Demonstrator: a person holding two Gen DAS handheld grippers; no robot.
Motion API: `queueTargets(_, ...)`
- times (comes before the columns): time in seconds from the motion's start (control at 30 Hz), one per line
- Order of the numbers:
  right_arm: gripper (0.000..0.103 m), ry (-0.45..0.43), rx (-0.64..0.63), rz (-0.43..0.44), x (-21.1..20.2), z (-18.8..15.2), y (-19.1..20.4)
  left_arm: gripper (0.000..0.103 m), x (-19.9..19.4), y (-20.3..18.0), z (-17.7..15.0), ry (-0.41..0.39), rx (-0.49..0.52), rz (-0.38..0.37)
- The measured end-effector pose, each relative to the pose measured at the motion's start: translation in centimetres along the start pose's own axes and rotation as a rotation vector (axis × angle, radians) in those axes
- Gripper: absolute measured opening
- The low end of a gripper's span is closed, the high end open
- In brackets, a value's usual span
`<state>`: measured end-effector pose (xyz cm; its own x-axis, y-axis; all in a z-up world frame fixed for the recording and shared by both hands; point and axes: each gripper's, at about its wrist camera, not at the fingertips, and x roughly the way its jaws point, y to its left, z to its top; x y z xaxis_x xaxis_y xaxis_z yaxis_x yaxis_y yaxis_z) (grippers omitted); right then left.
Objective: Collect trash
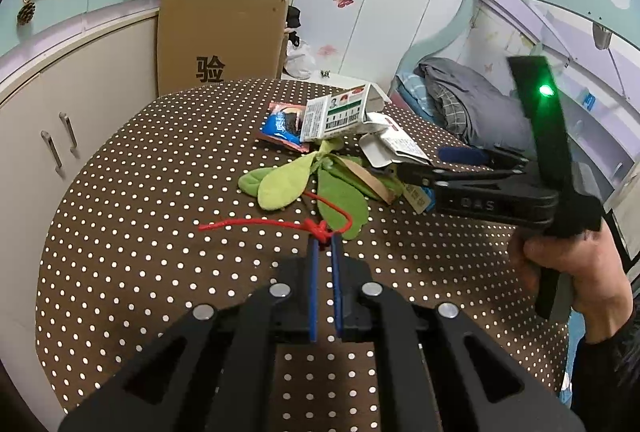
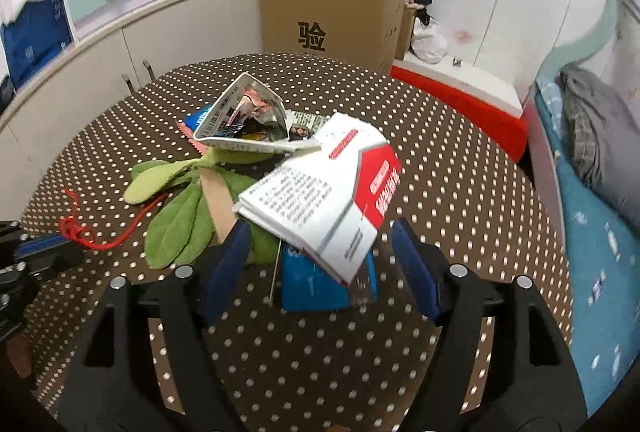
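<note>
A red string (image 1: 276, 222) (image 2: 102, 228) lies on the polka-dot table (image 1: 160, 192) (image 2: 320, 352), and its knot sits between the tips of my nearly shut left gripper (image 1: 325, 238). Green fabric leaves (image 1: 288, 180) (image 2: 180, 220) lie behind it. My right gripper (image 2: 320, 244) (image 1: 404, 172) is open around a flattened red-and-white carton (image 2: 332, 200) (image 1: 396, 144) and a blue packet (image 2: 316, 288). A green-and-white carton (image 1: 340, 112) (image 2: 244, 124), stuffed with wrappers, lies behind. A blue snack wrapper (image 1: 282, 126) lies beside it.
A tall cardboard box (image 1: 220, 36) (image 2: 332, 12) stands past the table's far edge. White cabinets (image 1: 48, 112) run along the left. A bed with grey bedding (image 1: 472, 100) (image 2: 596, 136) is at the right. A red-sided box (image 2: 460, 96) sits beyond the table.
</note>
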<state>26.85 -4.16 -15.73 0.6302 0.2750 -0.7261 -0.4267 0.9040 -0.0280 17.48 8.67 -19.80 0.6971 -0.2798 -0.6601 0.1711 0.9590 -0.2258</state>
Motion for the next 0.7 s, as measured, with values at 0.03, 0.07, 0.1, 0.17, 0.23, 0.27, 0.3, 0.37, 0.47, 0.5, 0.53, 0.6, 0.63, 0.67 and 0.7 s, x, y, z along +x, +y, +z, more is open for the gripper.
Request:
queueTargets(0.03, 0.072, -0.002, -0.022, -0.019, 0.4, 0.2, 0.2, 0.006, 0.0, 0.0, 0.0, -0.001, 0.001, 0.000)
queueTargets(0.07, 0.072, 0.000, -0.049, -0.046, 0.9, 0.5, 0.5, 0.006, 0.0, 0.0, 0.1, -0.001, 0.000, 0.001)
queueTargets(0.1, 0.072, 0.006, -0.069, -0.062, 1.3, 0.6, 0.7, 0.006, 0.0, 0.0, 0.0, -0.003, -0.001, 0.001)
queueTargets(0.17, 0.054, -0.002, -0.081, -0.047, 1.5, 0.7, 0.9, 0.006, 0.0, 0.1, 0.0, -0.005, -0.008, -0.002)
queueTargets(0.23, 0.039, -0.016, -0.084, -0.037, 1.4, 0.7, 1.2, 0.006, 0.0, 0.2, 0.0, -0.002, -0.012, -0.004)
queueTargets(0.27, 0.035, -0.024, -0.079, -0.033, 1.2, 0.7, 1.2, 0.006, 0.0, 0.2, 0.0, -0.001, -0.010, -0.005)
queueTargets(0.3, 0.032, -0.036, -0.071, -0.020, 1.0, 0.7, 1.1, 0.006, 0.0, 0.1, 0.0, 0.000, -0.007, -0.004)
queueTargets(0.37, 0.026, -0.057, -0.045, -0.001, 0.5, 0.8, 0.8, 0.006, -0.1, -0.1, 0.0, -0.002, 0.002, 0.000)
queueTargets(0.47, 0.014, -0.092, 0.021, 0.046, -0.7, 0.8, -0.1, 0.006, 0.0, -0.2, 0.0, -0.003, 0.005, 0.007)
queueTargets(0.5, 0.010, -0.105, 0.046, 0.061, -1.1, 0.7, -0.5, 0.006, 0.0, -0.3, 0.0, -0.003, 0.006, 0.009)
queueTargets(0.53, 0.008, -0.120, 0.079, 0.078, -1.6, 0.6, -1.1, 0.006, 0.0, -0.4, 0.0, -0.005, 0.008, 0.013)
queueTargets(0.6, 0.008, -0.131, 0.141, 0.144, -2.2, 0.3, -2.3, 0.006, 0.0, -0.5, -0.1, -0.002, 0.007, 0.010)
queueTargets(0.63, 0.008, -0.133, 0.162, 0.162, -2.5, 0.0, -2.8, 0.006, 0.0, -0.7, -0.2, 0.001, 0.008, 0.006)
queueTargets(0.67, 0.008, -0.133, 0.167, 0.159, -2.7, -0.3, -3.1, 0.006, 0.0, -0.9, -0.3, 0.001, 0.010, 0.006)
queueTargets(0.7, 0.008, -0.128, 0.180, 0.168, -2.8, -0.6, -3.5, 0.006, 0.1, -1.1, -0.3, 0.002, 0.013, 0.006)
